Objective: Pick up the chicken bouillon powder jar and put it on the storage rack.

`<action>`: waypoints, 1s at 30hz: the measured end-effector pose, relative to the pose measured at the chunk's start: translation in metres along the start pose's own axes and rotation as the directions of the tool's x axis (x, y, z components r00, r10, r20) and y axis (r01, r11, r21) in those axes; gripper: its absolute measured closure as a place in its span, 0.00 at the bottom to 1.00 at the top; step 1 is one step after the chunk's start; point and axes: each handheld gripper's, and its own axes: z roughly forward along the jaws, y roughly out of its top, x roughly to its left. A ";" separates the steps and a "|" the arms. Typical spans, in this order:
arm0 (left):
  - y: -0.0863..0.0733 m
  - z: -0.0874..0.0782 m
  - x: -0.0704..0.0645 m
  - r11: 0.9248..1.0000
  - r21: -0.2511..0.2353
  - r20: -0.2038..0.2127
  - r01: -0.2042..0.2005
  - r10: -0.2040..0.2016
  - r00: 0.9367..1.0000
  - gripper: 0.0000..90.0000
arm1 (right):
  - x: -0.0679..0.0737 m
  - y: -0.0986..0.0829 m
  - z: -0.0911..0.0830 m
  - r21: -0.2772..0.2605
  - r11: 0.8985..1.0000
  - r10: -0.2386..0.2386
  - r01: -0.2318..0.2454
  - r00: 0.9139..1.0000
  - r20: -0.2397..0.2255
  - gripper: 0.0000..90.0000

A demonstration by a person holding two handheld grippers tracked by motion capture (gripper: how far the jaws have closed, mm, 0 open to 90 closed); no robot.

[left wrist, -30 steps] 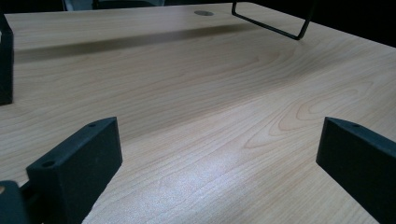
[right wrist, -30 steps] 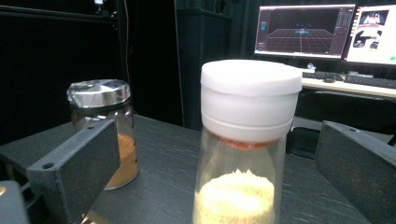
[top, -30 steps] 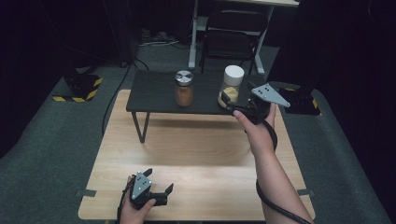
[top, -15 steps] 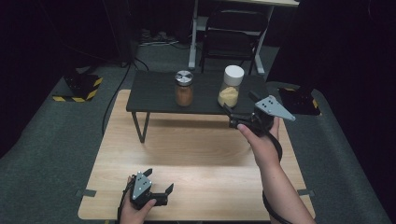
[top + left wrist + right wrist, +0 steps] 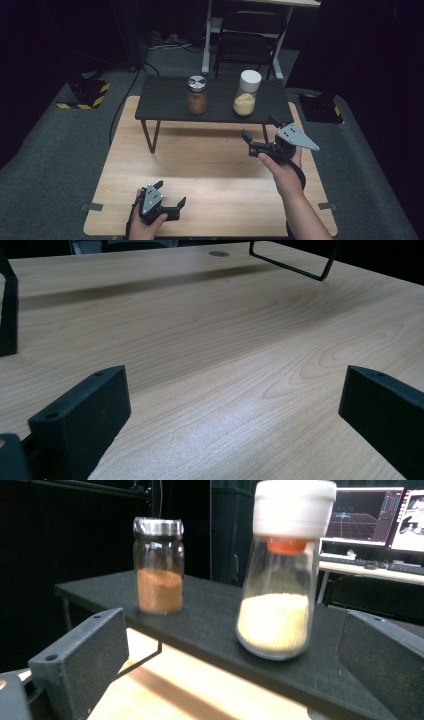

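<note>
Item: right tool [image 5: 260,134], jaws standing spread wide with nothing between them, hovering over the wooden bench [image 5: 210,170] just off the front edge of the low black shelf [image 5: 165,102], pointing toward 11 o'clock in the high view

Item: white-capped jar [image 5: 246,93], standing upright on the black shelf at roughly 11 o'clock from the right tool, near it but apart. In the right gripper view the jar [image 5: 282,570] is showing between the two spread jaws, a little right of centre, beyond their tips and not touching either

Appearance: clear glass body narrowing toward the top, broad white cap, an orange ring showing just under the cap, pale yellow granular filling reaching to about the lower half

Item: metal-lidded jar [image 5: 197,94], standing upright on the same shelf at 9 o'clock from the white-capped jar, well apart from it; clear glass, silvery lid, reddish-brown powder filling about the lower half. In the right gripper view it [image 5: 159,565] is sitting farther back, above the left jaw

Item: left tool [image 5: 172,206], resting low over the near edge of the wooden bench at 7 o'clock from the right tool, well apart from both jars; jaws spread wide, bare wood grain lying between them in the left gripper view
</note>
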 end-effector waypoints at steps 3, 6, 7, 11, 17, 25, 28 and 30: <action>0.000 0.000 0.000 1.000 0.000 0.000 -0.004 0.004 1.000 0.00 | 0.001 -0.009 -0.007 -0.001 1.000 -0.003 0.003 1.000 -0.004 0.00; 0.000 0.000 -0.001 1.000 0.000 0.000 -0.006 0.006 1.000 0.00 | 0.002 -0.020 -0.014 -0.002 1.000 -0.006 0.006 1.000 -0.010 0.00; 0.000 0.000 -0.001 1.000 0.000 0.000 -0.006 0.006 1.000 0.00 | 0.003 -0.023 -0.016 0.000 1.000 -0.005 0.005 1.000 -0.011 0.00; 0.000 0.000 -0.001 1.000 0.000 -0.001 -0.005 0.005 1.000 0.00 | 0.005 -0.036 -0.024 0.005 1.000 0.001 -0.001 1.000 -0.019 0.00; 0.000 0.000 -0.002 1.000 -0.002 -0.006 -0.010 0.010 1.000 0.00 | 0.008 -0.054 -0.035 0.012 1.000 0.005 -0.005 1.000 -0.024 0.00; -0.001 0.000 -0.002 1.000 -0.004 -0.005 -0.009 0.009 1.000 0.00 | 0.009 -0.077 -0.050 0.029 0.999 0.020 -0.019 1.000 -0.025 0.00; -0.001 0.000 -0.002 1.000 -0.004 -0.006 -0.009 0.009 1.000 0.00 | 0.008 -0.087 -0.056 0.044 0.999 0.029 -0.028 0.999 -0.022 0.00; -0.001 0.000 -0.002 1.000 -0.004 -0.005 -0.010 0.010 1.000 0.00 | 0.008 -0.092 -0.059 0.053 0.998 0.036 -0.034 0.999 -0.021 0.00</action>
